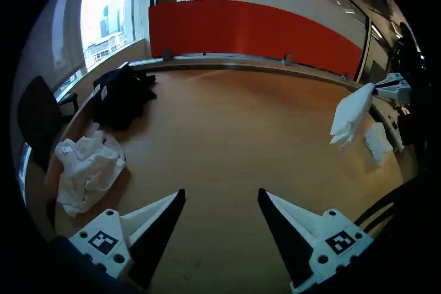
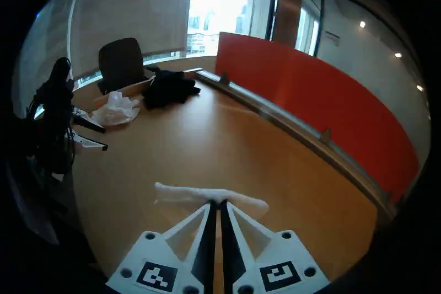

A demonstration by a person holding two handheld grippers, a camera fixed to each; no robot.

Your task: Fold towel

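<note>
A white towel (image 1: 349, 116) hangs above the wooden table (image 1: 237, 128) at the right, pinched at its top by my right gripper (image 1: 378, 89). In the right gripper view the same towel (image 2: 242, 201) lies bunched across the fingertips, and my right gripper (image 2: 216, 204) is shut on it. My left gripper (image 1: 220, 193) stands open low over the table's near side, with nothing between its fingers. In the right gripper view it shows far left as my left gripper (image 2: 103, 138), held by a dark-sleeved arm (image 2: 54, 123).
A crumpled white cloth pile (image 1: 88, 170) lies at the table's left edge, with black clothing (image 1: 122, 97) behind it and a dark chair (image 1: 37, 117) beside. Another white cloth (image 1: 378, 142) lies under the hanging towel. A red divider (image 1: 253, 32) lines the far edge.
</note>
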